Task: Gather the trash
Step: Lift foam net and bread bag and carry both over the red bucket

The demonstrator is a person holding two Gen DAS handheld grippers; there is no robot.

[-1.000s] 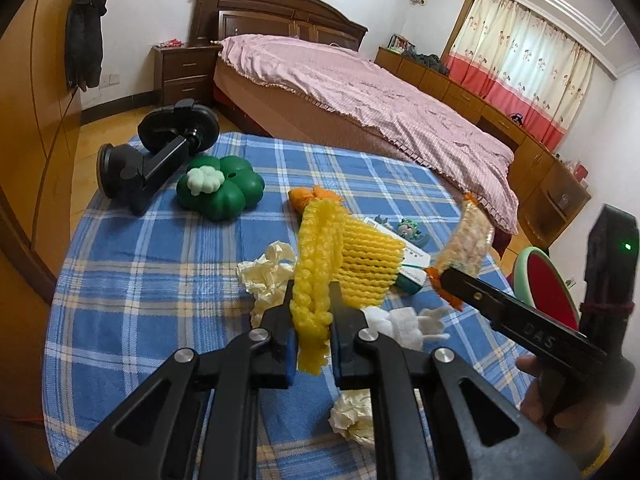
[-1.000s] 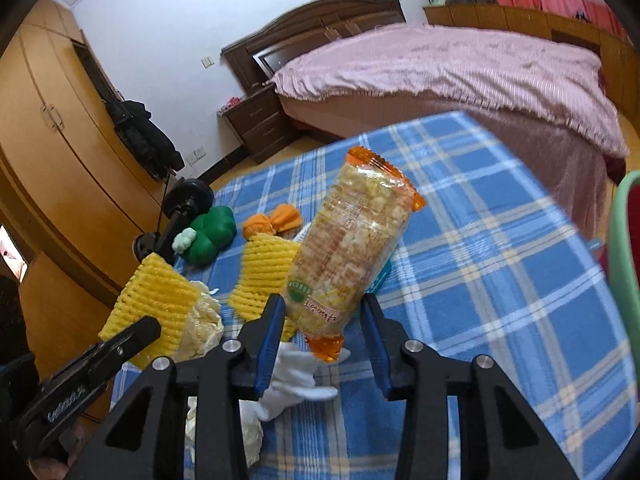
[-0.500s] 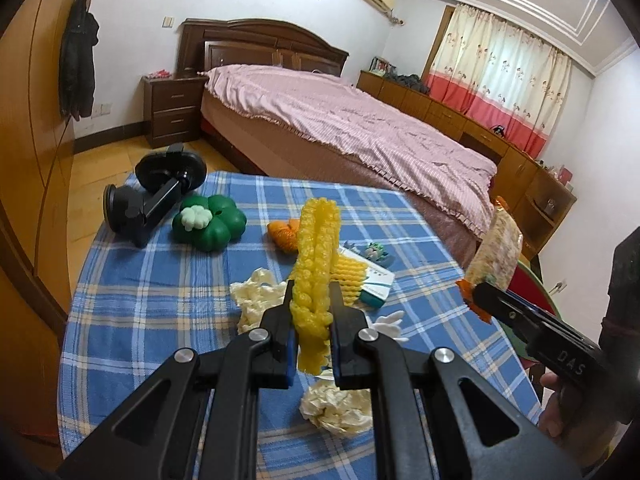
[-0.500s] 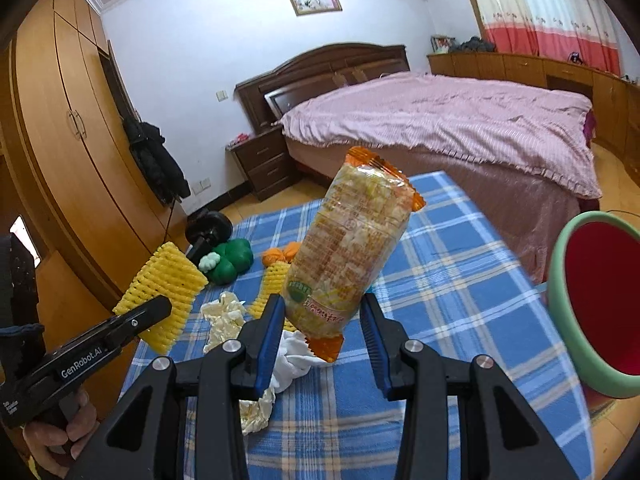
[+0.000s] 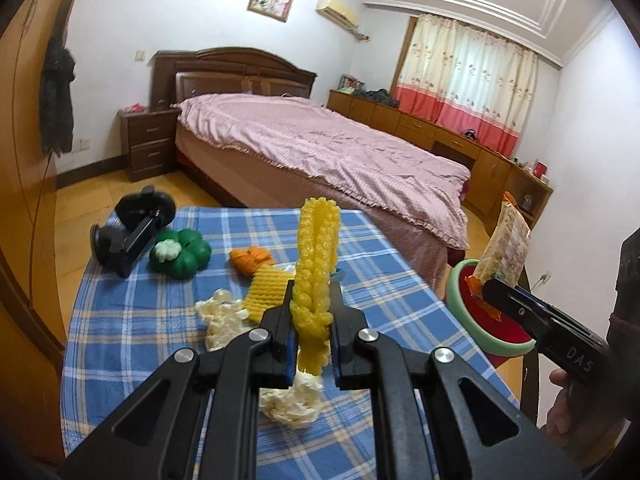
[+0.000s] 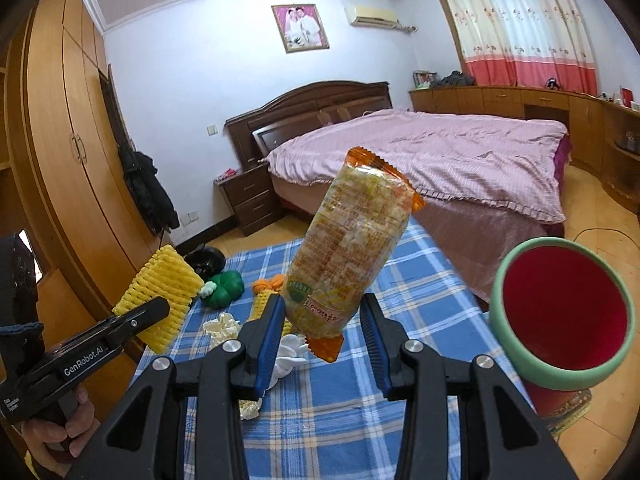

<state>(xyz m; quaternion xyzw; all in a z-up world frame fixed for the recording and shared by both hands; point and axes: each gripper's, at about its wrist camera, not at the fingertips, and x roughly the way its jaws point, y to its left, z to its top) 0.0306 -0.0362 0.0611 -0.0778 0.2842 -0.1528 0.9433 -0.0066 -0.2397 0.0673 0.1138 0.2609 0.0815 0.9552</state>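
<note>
A yellow foam net (image 5: 316, 264) is clamped upright in the left gripper (image 5: 312, 320), above the blue plaid table (image 5: 132, 332). A snack packet (image 6: 344, 256) is pinched at its lower end by the right gripper (image 6: 324, 328), tilted toward 1 o'clock. The red bin (image 6: 560, 312) is seen at 3 o'clock off the table edge, with nothing between. Crumpled tissues (image 5: 222, 316), a second foam net (image 5: 266, 292), a green toy (image 5: 180, 254) and a black holder (image 5: 132, 236) are spread on the cloth toward 10 o'clock.

White walls, framed photo (image 6: 300, 28), wooden wardrobe (image 6: 68, 168), pink-covered bed (image 5: 320, 148), floral curtains (image 5: 464, 80), tan floor (image 6: 596, 204)
</note>
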